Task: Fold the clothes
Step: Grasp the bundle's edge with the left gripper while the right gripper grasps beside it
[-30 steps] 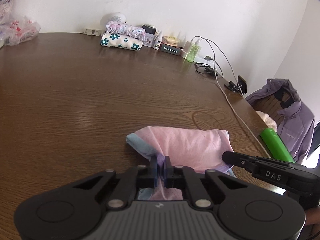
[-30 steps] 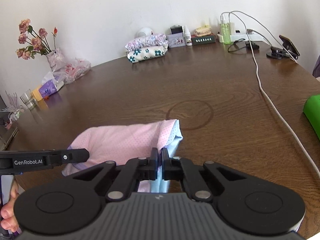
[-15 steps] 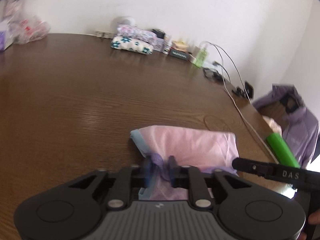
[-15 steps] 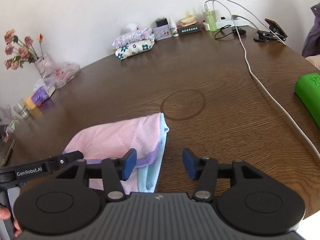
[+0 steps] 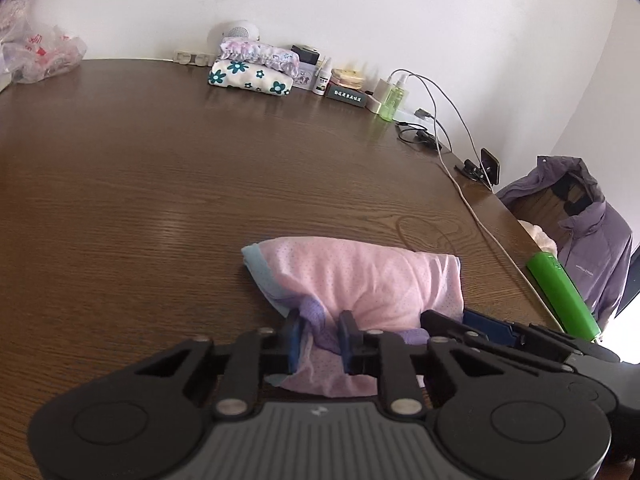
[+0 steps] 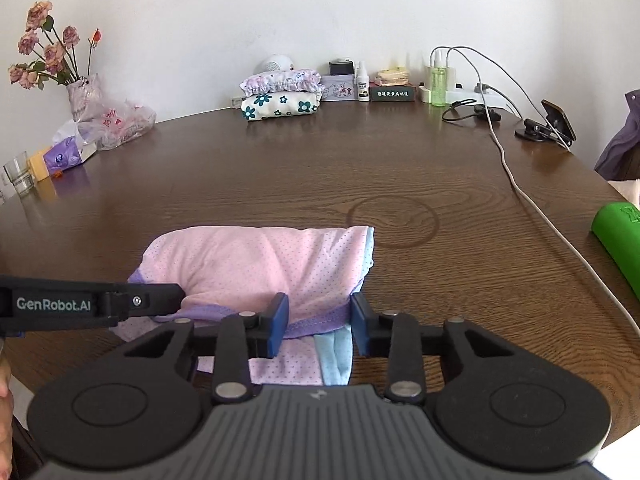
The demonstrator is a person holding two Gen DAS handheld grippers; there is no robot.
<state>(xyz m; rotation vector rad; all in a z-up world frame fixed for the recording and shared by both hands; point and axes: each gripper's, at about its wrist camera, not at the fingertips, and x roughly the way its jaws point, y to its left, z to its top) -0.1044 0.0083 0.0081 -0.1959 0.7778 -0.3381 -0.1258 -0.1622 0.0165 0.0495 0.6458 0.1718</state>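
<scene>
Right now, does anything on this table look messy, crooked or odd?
Mostly tidy. The pink garment is lumpy rather than flat, with purple and blue edges sticking out unevenly near the grippers. A faint ring mark stains the table just beyond it.

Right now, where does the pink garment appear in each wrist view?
Left wrist view: pink garment at lower centre, just beyond the fingers.
Right wrist view: pink garment at lower centre-left.
Shared landmark: the ring mark on the table, by the garment's right end.
</scene>
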